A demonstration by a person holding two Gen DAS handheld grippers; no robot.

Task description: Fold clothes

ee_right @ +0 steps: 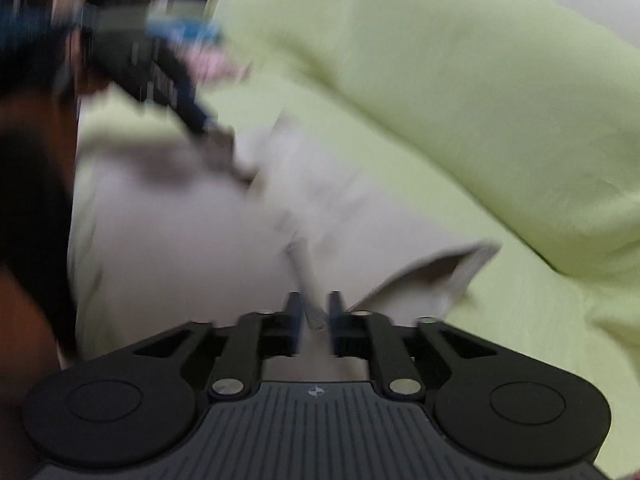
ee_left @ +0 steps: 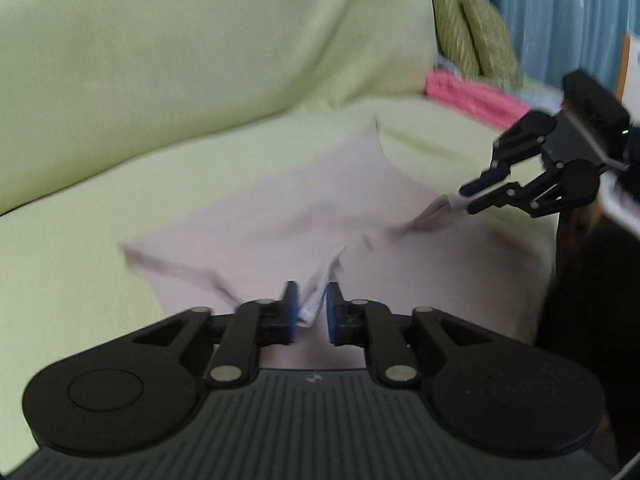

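Observation:
A pale beige garment (ee_left: 280, 216) lies spread on the light green sofa seat (ee_left: 72, 248). My left gripper (ee_left: 313, 304) is closed on a bunched edge of it with a white label showing between the blue pads. My right gripper (ee_left: 478, 192) shows at the right of the left wrist view, closed on another edge and lifting it off the seat. In the right wrist view the garment (ee_right: 192, 232) fills the centre, and my right gripper (ee_right: 316, 312) pinches a thin fold of it. The left gripper (ee_right: 200, 120) appears blurred at upper left.
The green sofa backrest (ee_left: 200, 48) rises behind the garment. A pink cloth (ee_left: 472, 96) and a patterned green cushion (ee_left: 472, 32) lie at the far end of the sofa. A blue curtain (ee_left: 560, 12) hangs behind. A dark wooden edge (ee_left: 568, 240) borders the seat's right side.

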